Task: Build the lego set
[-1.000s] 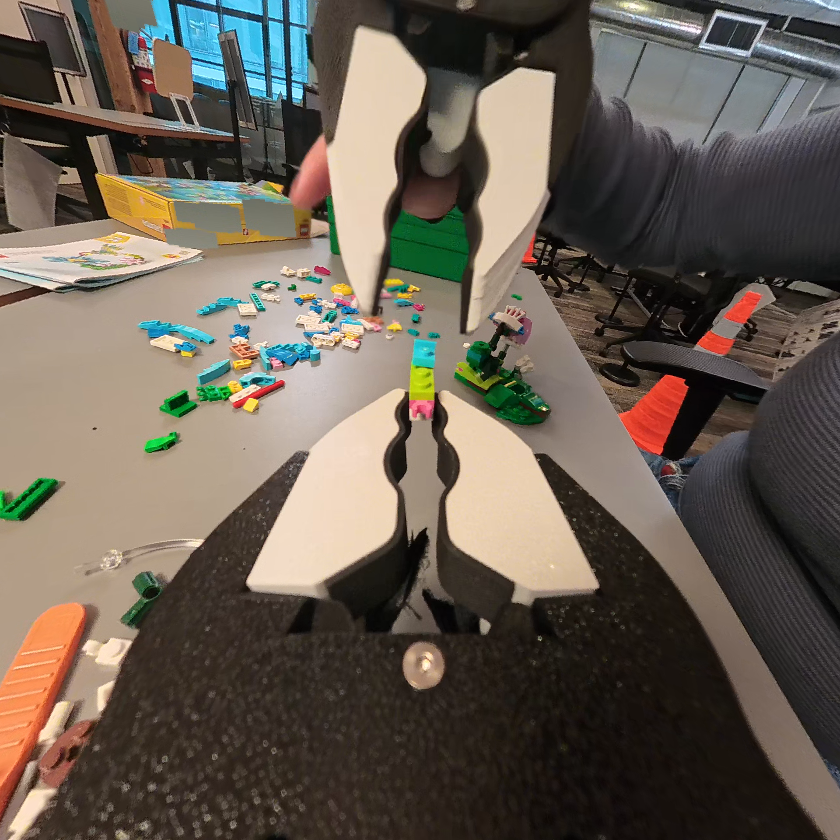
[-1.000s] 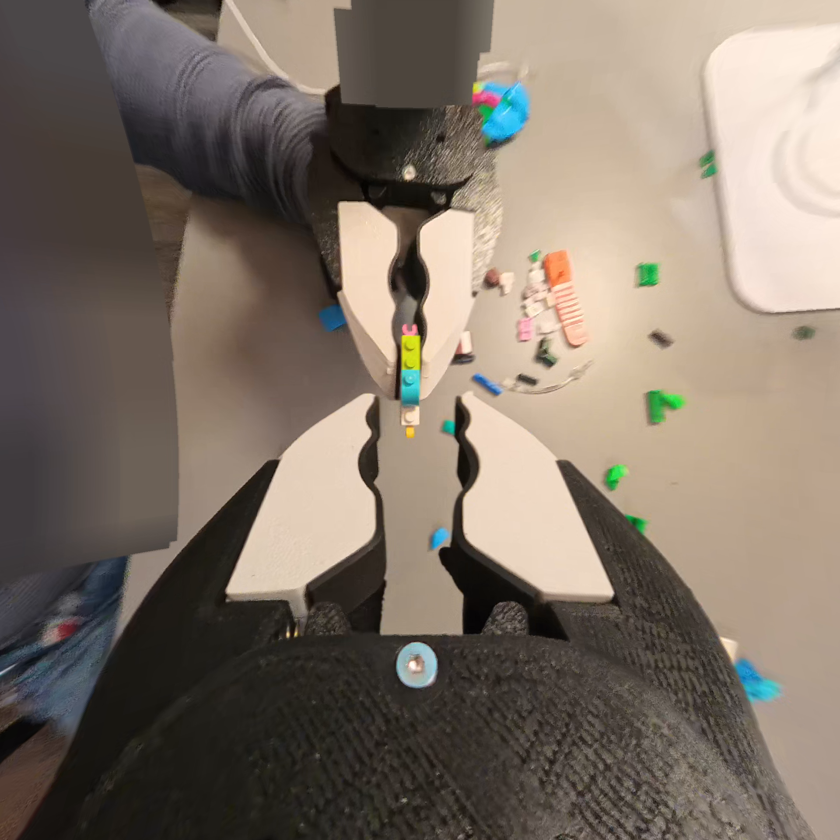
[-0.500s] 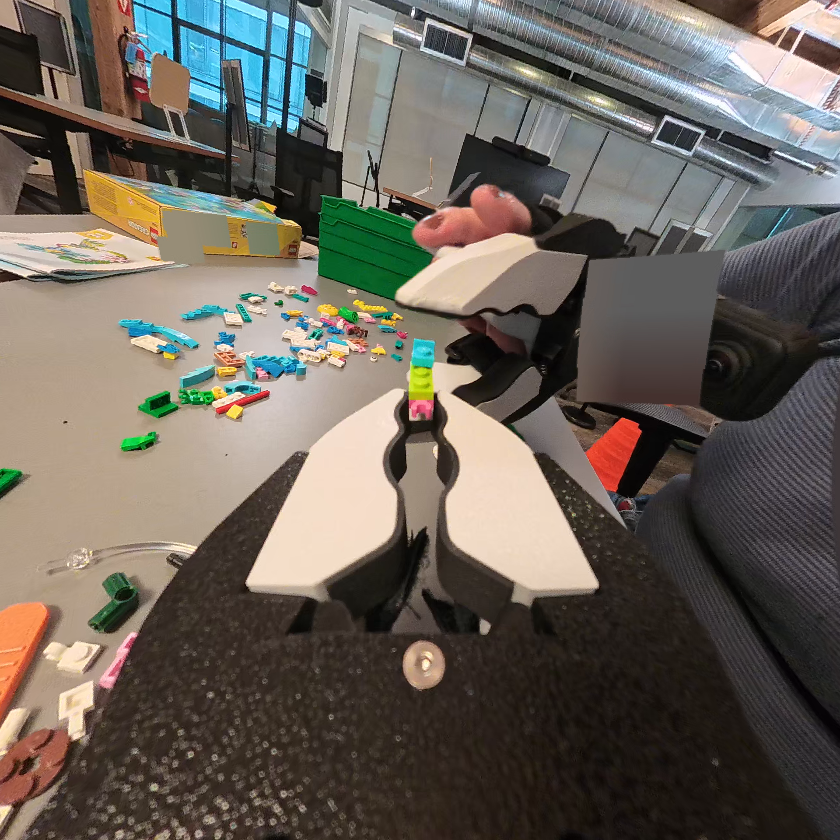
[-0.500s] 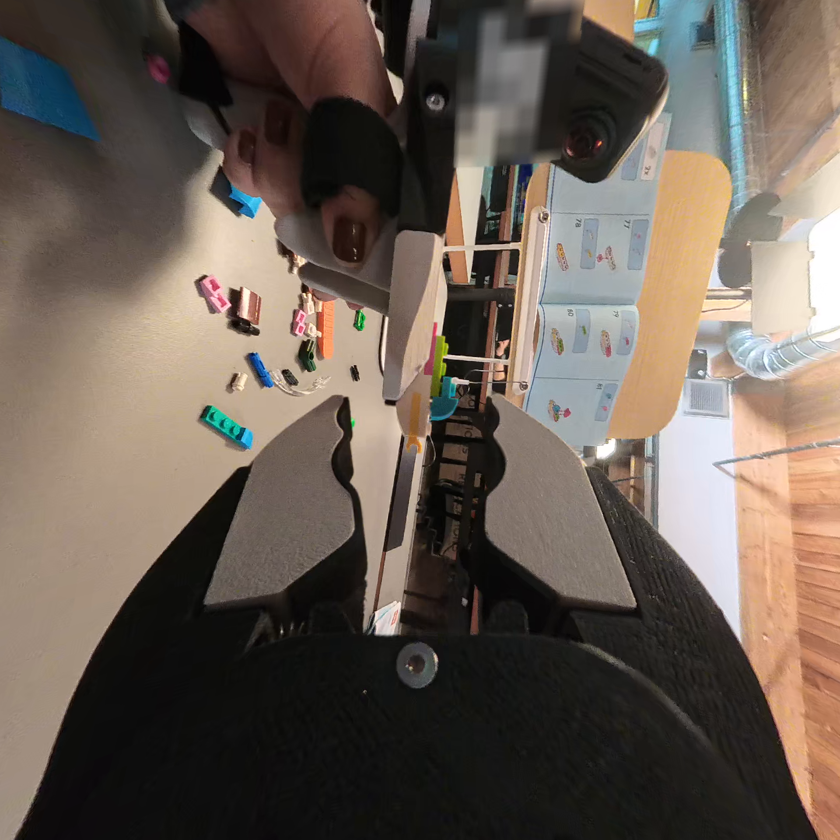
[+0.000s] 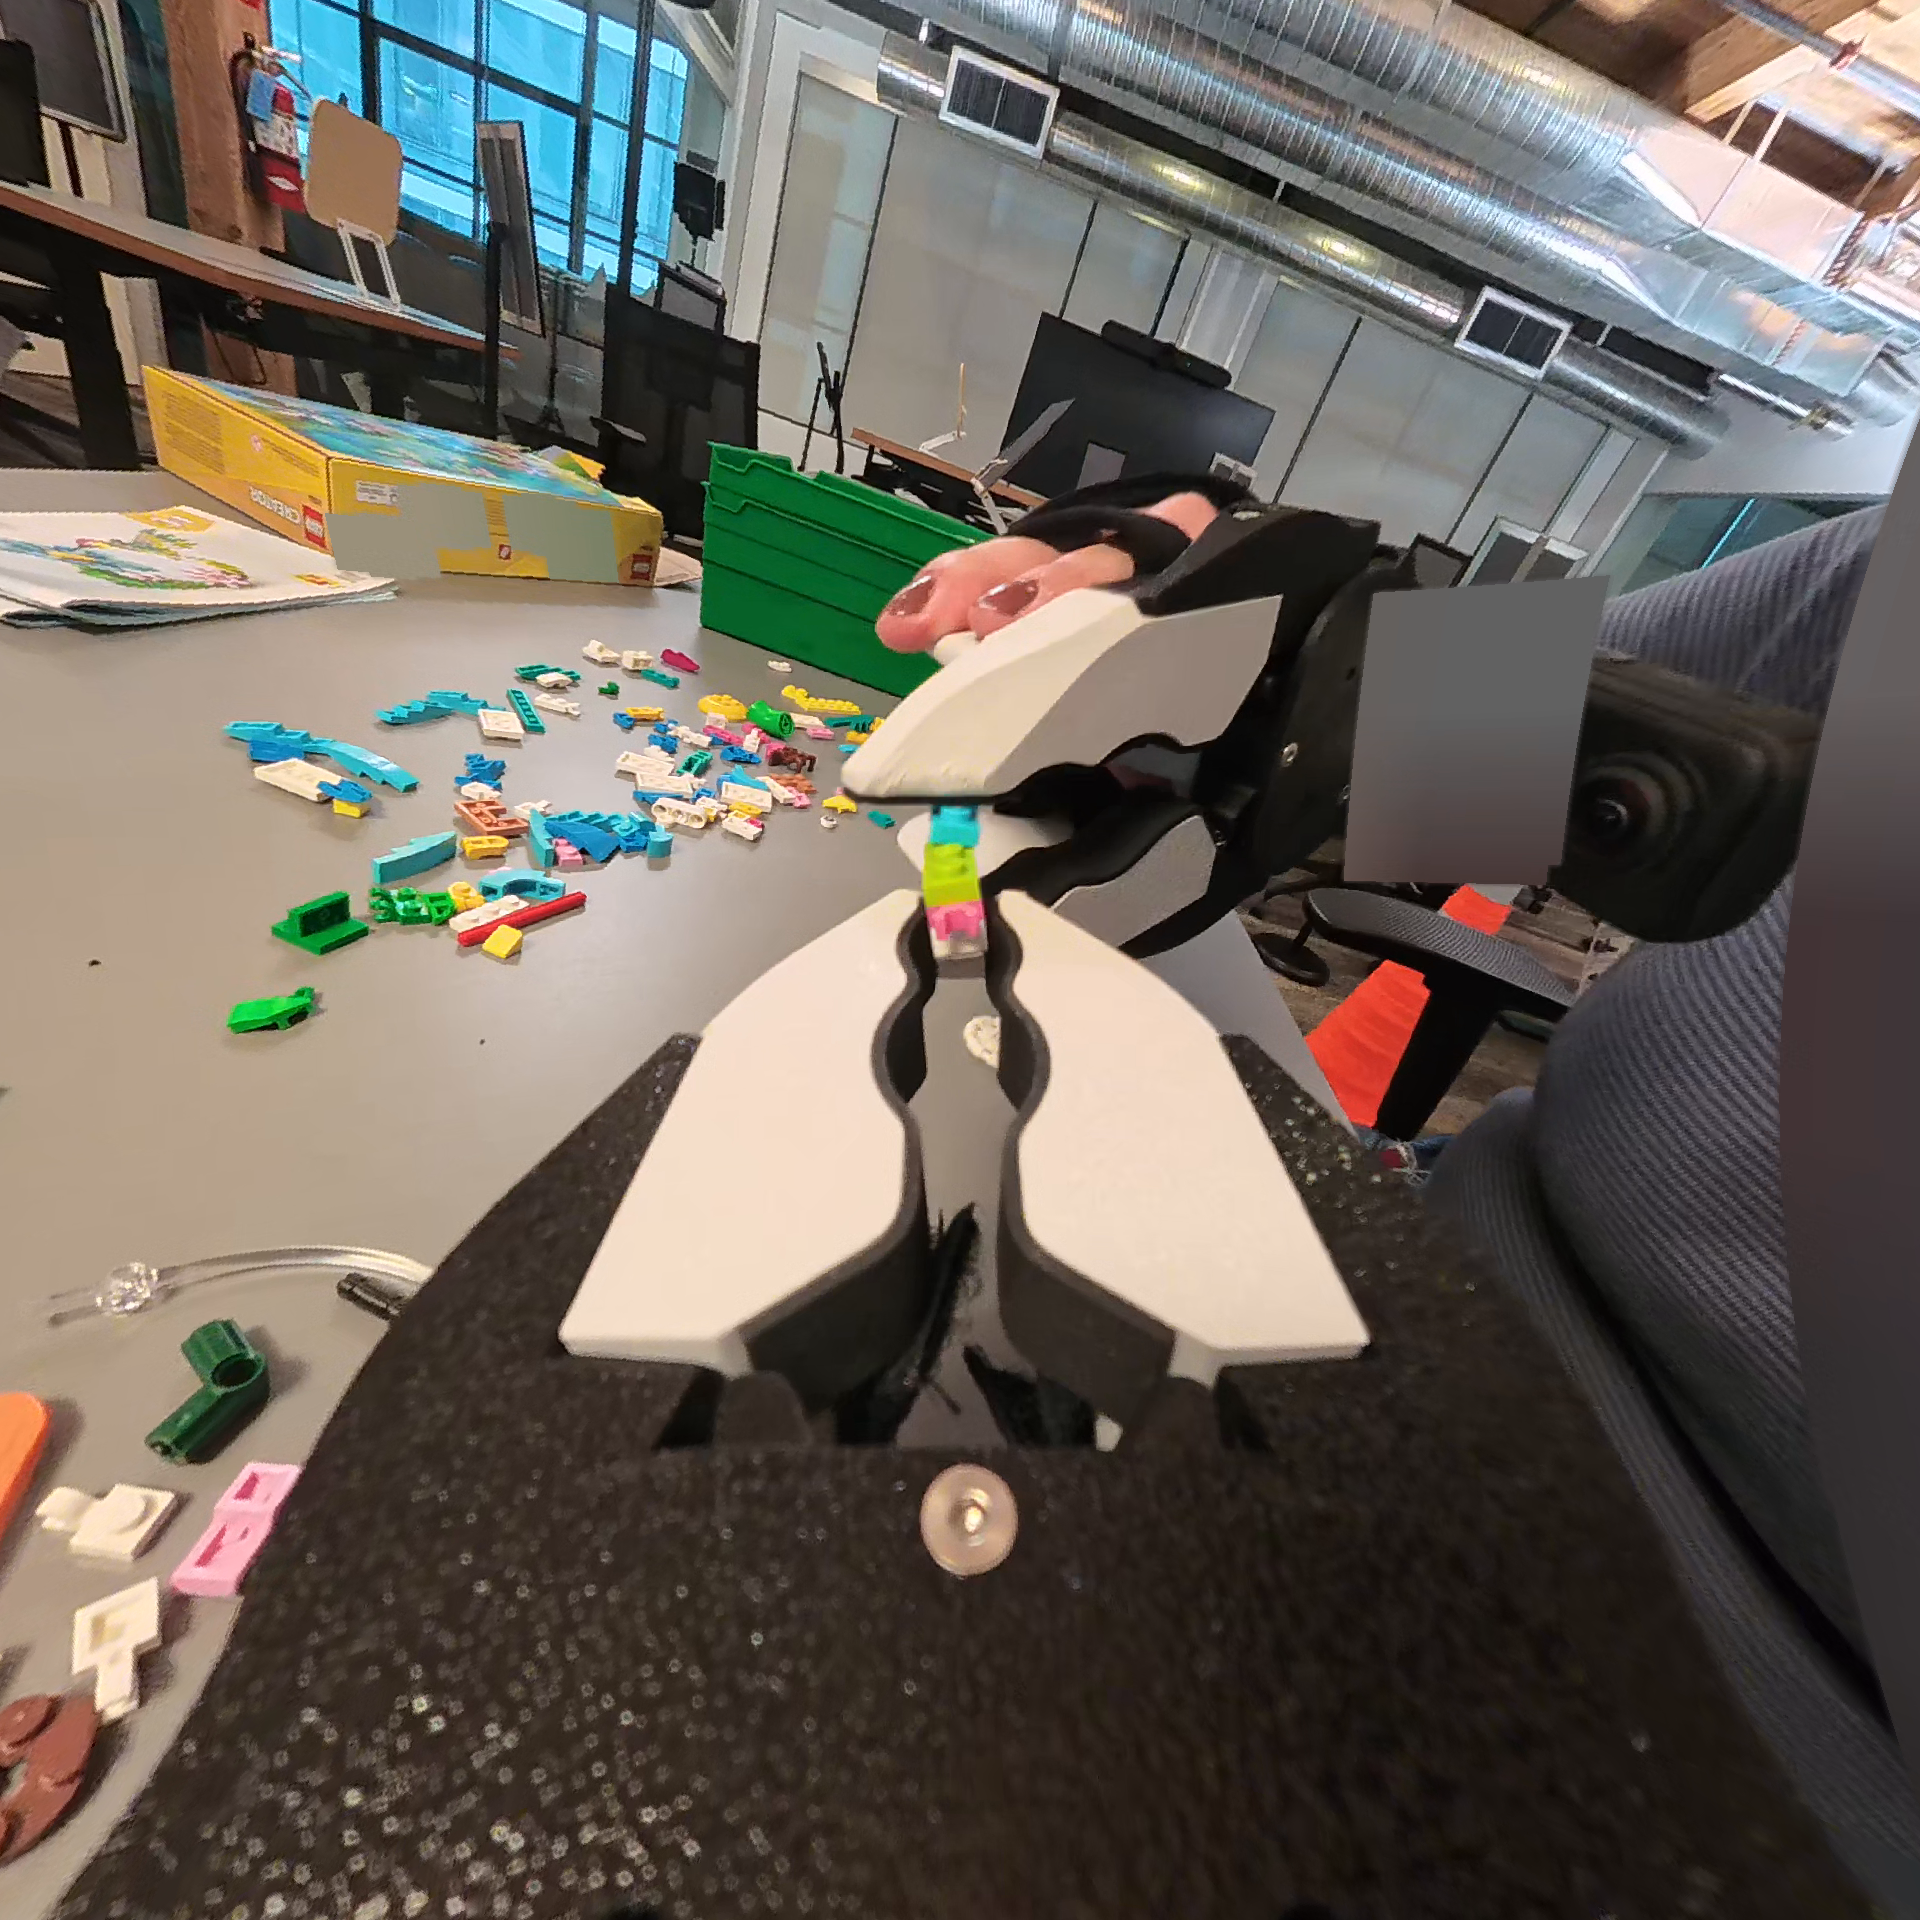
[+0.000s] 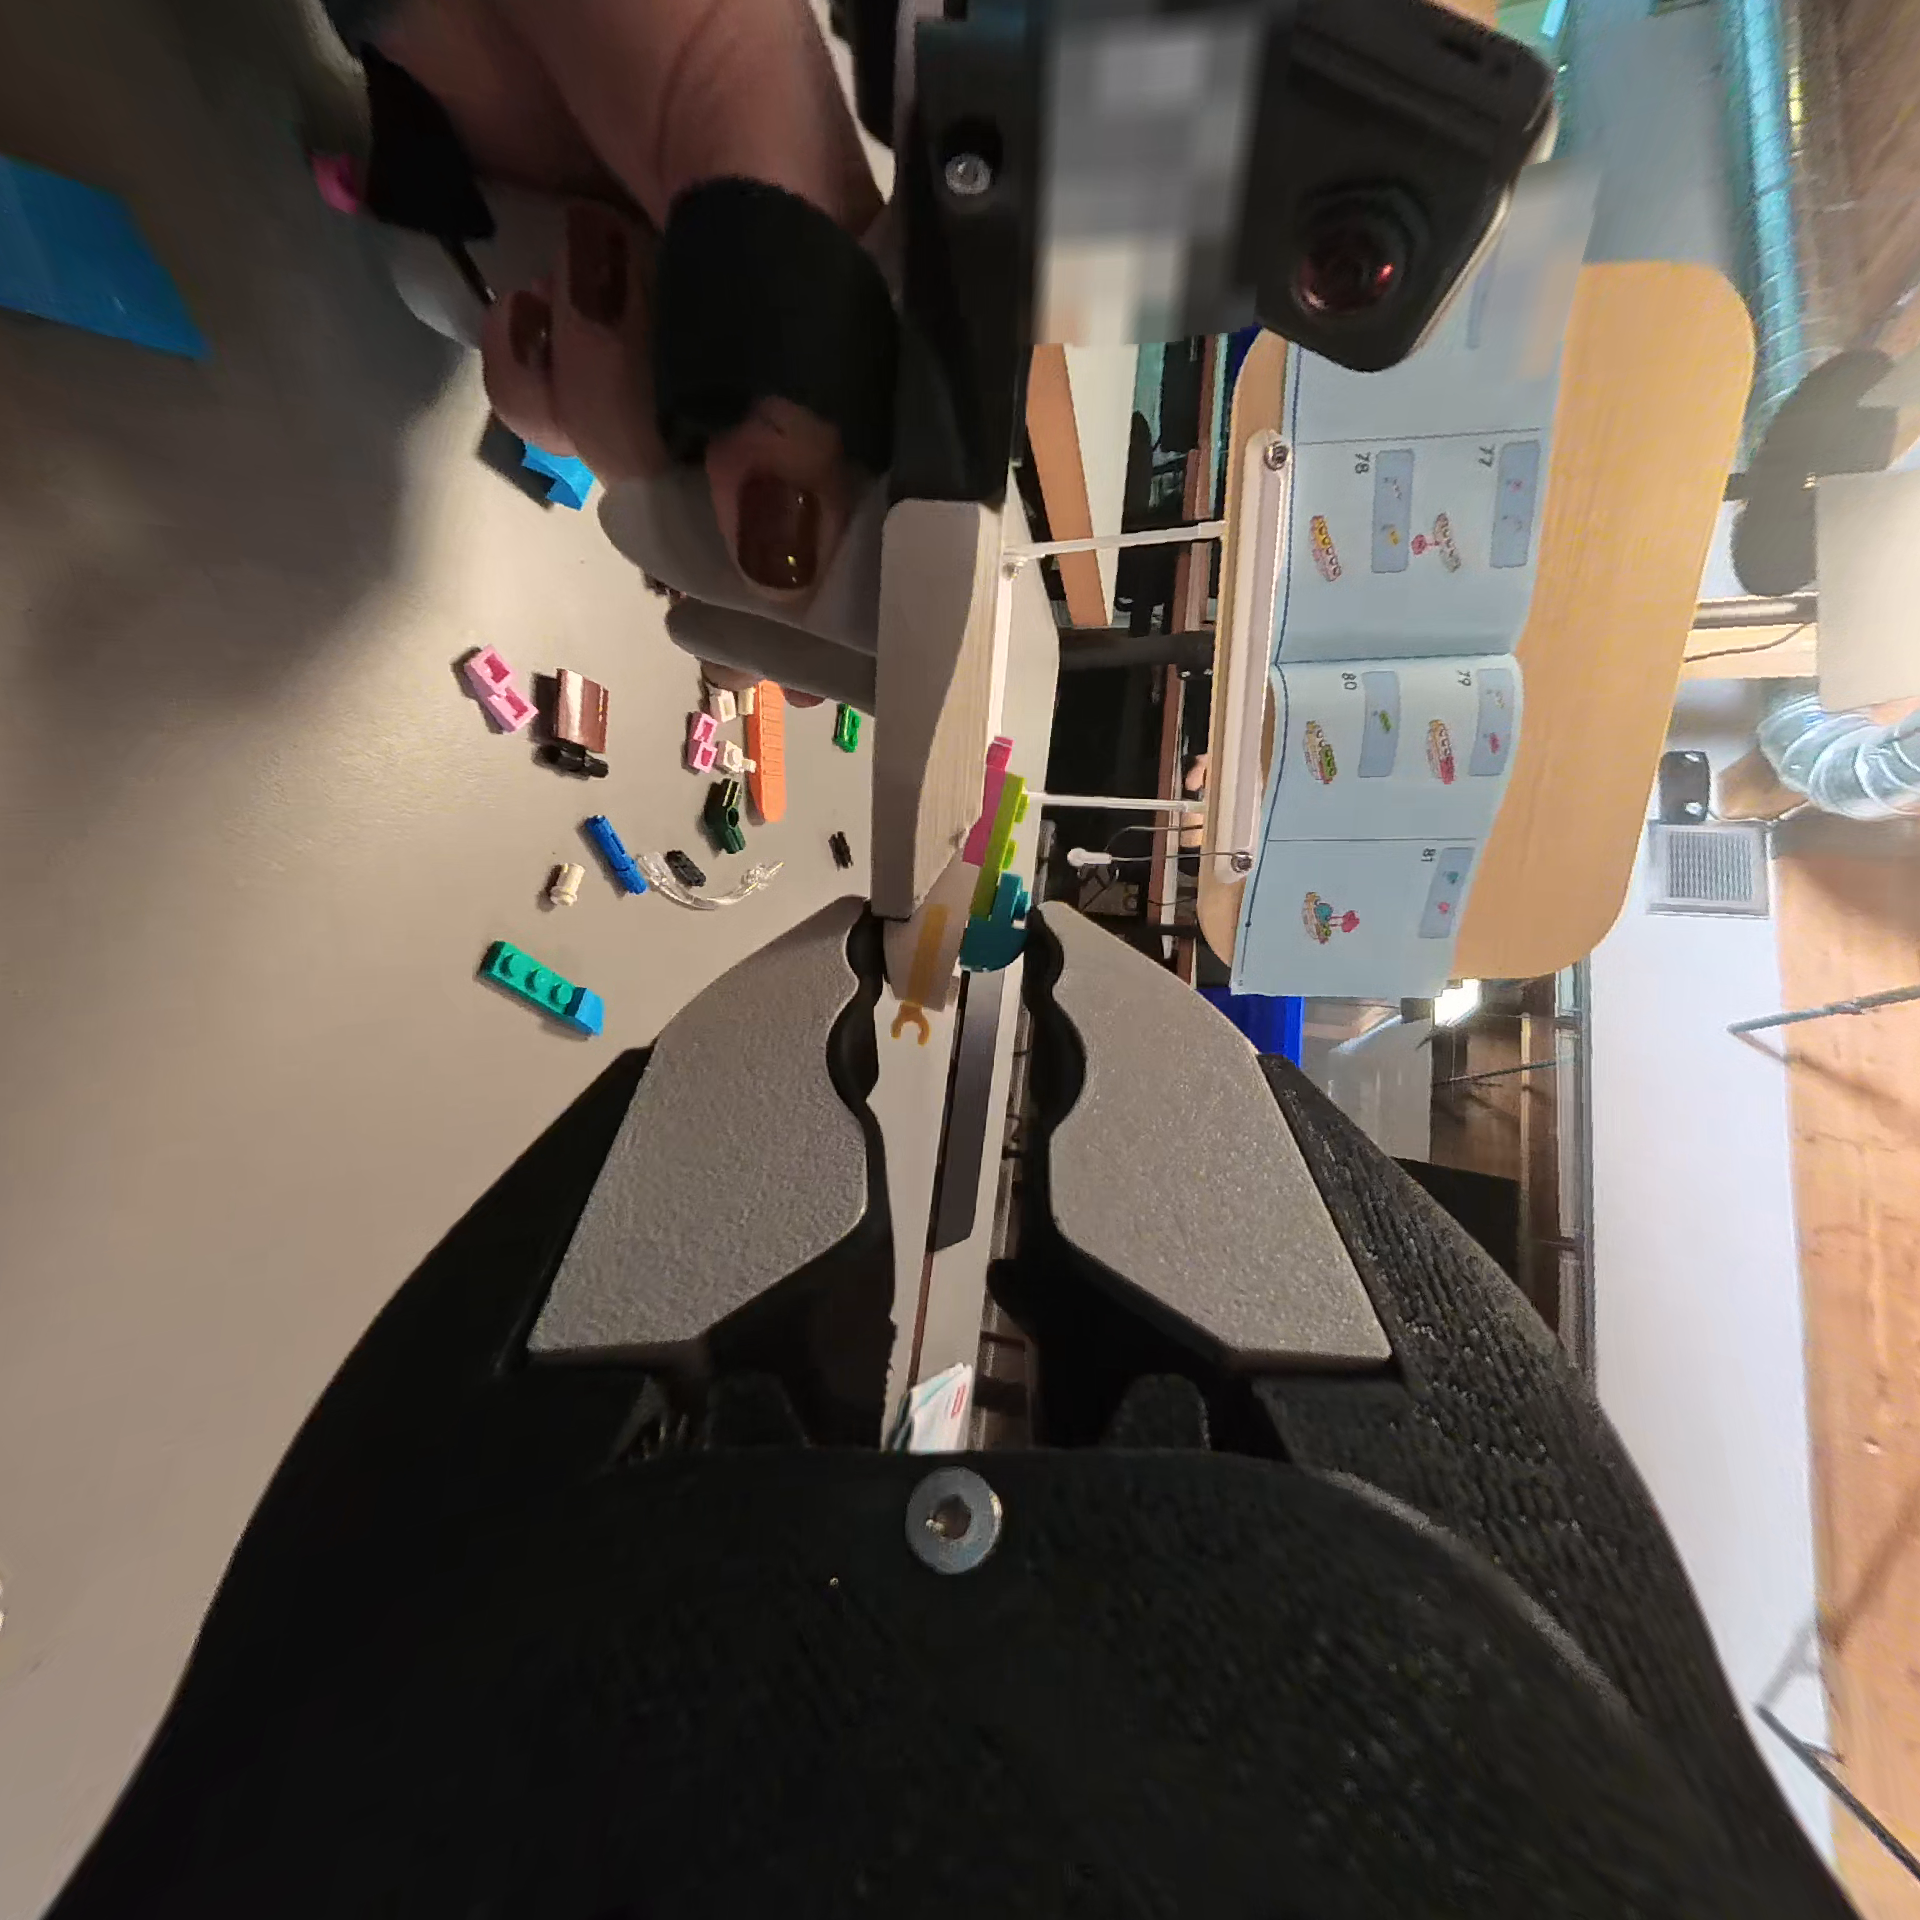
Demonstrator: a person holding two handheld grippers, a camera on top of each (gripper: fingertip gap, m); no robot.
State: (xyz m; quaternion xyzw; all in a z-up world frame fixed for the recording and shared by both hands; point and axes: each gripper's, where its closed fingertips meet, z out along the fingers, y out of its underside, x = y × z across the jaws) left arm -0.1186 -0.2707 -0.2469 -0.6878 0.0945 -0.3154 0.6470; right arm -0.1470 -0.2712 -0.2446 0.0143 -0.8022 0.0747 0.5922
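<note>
**Colleague:** Where is the piece you are building?

**Me:** My left gripper (image 5: pixel 961 914) has it. The fingers are drawn in narrow and pinch the lower end of the small brick stack (image 5: pixel 954 871), which rises from the tips: pink at the bottom, lime above it, teal on top. It is held up off the bench (image 5: pixel 156 1091), not resting on it.

**Colleague:** And your right side?

**Me:** The right gripper (image 6: pixel 951 940) has its fingers only partly spread, with one on each side of the stack's far end (image 6: pixel 992 883). From its own camera the teal piece sits right at the fingertip on one side, and a pale plate with a small yellow clip hangs near the other. I cannot tell whether the fingers actually press on it. From the left camera, the right gripper comes in from the side, turned so that one finger lies above the stack's top and the other below.

**Colleague:** What else is on the bench?

**Me:** A spread of loose bricks (image 5: pixel 582 790) lies well beyond the grippers, with a yellow box (image 5: pixel 395 499) and a green bin (image 5: pixel 821 582) behind it. An open instruction booklet (image 6: pixel 1392 707) is propped on a stand.
</note>
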